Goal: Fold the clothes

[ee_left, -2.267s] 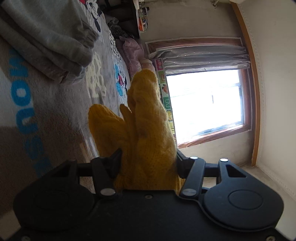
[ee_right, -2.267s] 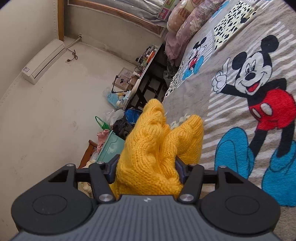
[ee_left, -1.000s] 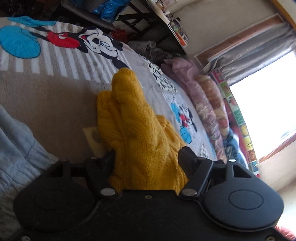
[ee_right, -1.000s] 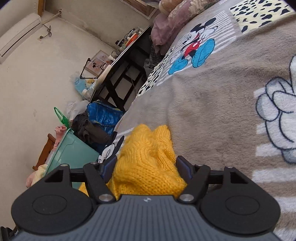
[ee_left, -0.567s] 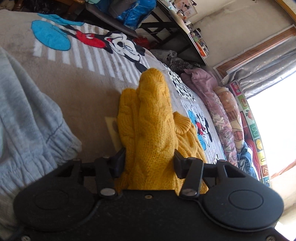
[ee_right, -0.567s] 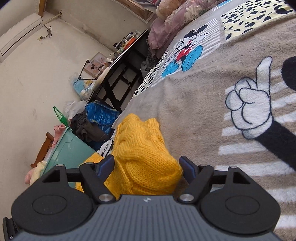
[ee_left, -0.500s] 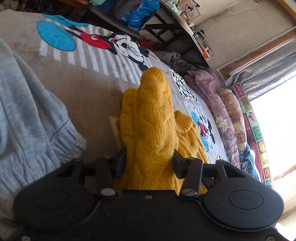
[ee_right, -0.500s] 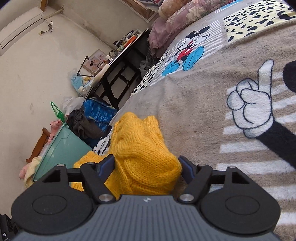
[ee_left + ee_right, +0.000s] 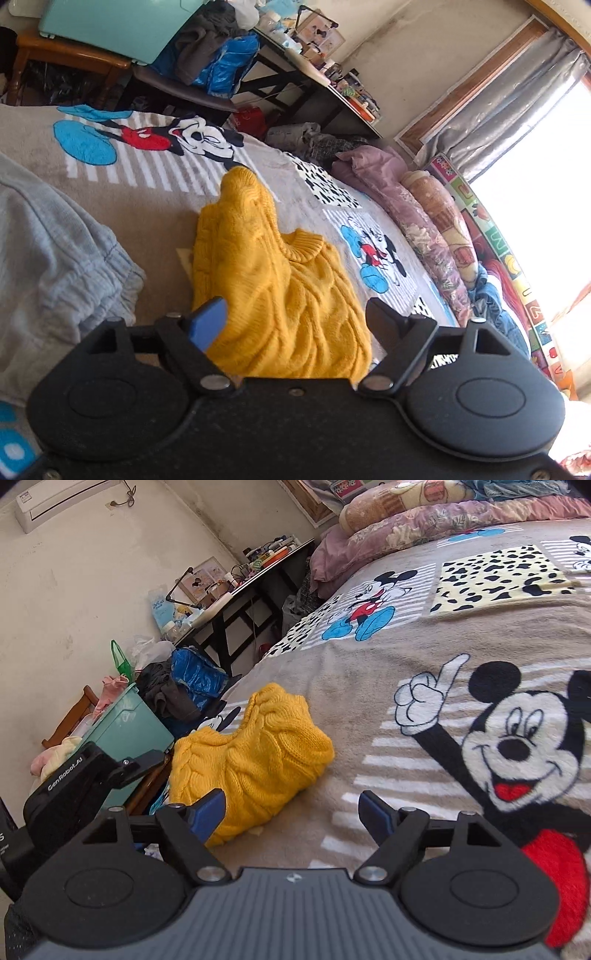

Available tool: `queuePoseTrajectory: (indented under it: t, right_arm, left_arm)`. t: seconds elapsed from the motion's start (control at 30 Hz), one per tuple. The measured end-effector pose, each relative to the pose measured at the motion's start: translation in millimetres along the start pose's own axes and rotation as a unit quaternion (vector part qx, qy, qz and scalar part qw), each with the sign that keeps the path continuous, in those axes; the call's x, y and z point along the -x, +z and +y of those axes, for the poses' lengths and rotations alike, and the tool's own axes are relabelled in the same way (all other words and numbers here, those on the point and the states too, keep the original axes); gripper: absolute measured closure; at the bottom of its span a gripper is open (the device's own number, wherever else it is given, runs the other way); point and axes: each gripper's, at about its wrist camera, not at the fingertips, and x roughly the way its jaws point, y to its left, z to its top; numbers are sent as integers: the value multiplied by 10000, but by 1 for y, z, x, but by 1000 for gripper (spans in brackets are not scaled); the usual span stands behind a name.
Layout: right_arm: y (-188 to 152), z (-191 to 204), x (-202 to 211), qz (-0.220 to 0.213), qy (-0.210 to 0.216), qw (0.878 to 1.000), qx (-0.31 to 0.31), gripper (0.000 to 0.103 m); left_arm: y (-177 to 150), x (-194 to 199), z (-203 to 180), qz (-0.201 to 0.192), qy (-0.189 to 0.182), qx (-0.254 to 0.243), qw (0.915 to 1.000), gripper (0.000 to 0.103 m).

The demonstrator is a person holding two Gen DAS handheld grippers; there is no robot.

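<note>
A yellow cable-knit sweater (image 9: 273, 280) lies bunched on the cartoon-mouse blanket (image 9: 155, 199). My left gripper (image 9: 295, 325) is open just above its near edge, with the knit showing between the spread fingers and not pinched. In the right wrist view the same sweater (image 9: 255, 753) rests a little ahead and to the left of my right gripper (image 9: 291, 810), which is open with only blanket between its blue pads (image 9: 208, 806). The left gripper's black housing (image 9: 74, 779) shows at the sweater's far left side.
A grey garment (image 9: 51, 258) is piled on the blanket left of the sweater. Pillows and quilts (image 9: 424, 221) line the bed by the window. Beyond the bed edge stand a teal bin (image 9: 125, 731), a blue bag (image 9: 195, 679) and a cluttered dark desk (image 9: 236, 590).
Both grippers have opened and let go of the yellow sweater, which has dropped onto the blanket. Both have drawn back slightly from it.
</note>
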Motion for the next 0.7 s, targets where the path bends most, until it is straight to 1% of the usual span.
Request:
queuePoseTrajectory:
  t: [0.03,0.07,0.1,0.17,0.23,0.27,0.37,0.4,0.47,0.5,0.6,0.63,0.7]
  right_arm:
    - [-6,-1,14,-18,40,10000,-22,23]
    - [-16,-2,34,-27,100,9999,-54,22]
    - [-23,-2,51,-49,72,9999,-53,22]
    - [-41,-4,83,-119,-7,9999,-35,20]
    - [-60,-9,117,-151,-64,9999,-30,20]
    - [-70,-11,131,-155,-100,9998,-43,20]
    - [-103,-23,171,-110,-189,9996,-156,19]
    - [-113,-27,180,-91,-229,9994,-232,19]
    - [-134,-35,198,-53,-309,9988,-384,19]
    - [-144,-38,208,-34,-349,9983,-460,19]
    - [-168,-47,225,0,-412,9961,-779,19]
    - [-175,-50,229,7,-424,9950,-899,19]
    - [-184,-50,231,44,-378,9938,-1042,19]
  left_arm:
    - [-2,8,1,1,-47,80,10000,21]
    - [-6,16,0,9,-121,27,9999,21]
    - [-10,24,0,6,-114,-55,9999,21]
    - [-20,40,-1,-5,-77,-222,9997,21]
    - [-30,56,10,-46,111,-235,9997,21]
    - [-35,64,20,-51,237,-128,9996,21]
    - [-39,86,65,-65,340,714,9968,22]
    - [-39,94,83,-84,250,1112,9935,22]
    - [-37,107,111,-183,272,1716,9846,22]
    - [-36,117,127,-313,256,2017,9786,22]
    - [-34,130,166,-447,337,2723,9606,21]
    - [-35,129,178,-480,280,2915,9550,21]
    - [-34,122,186,-505,84,3009,9523,21]
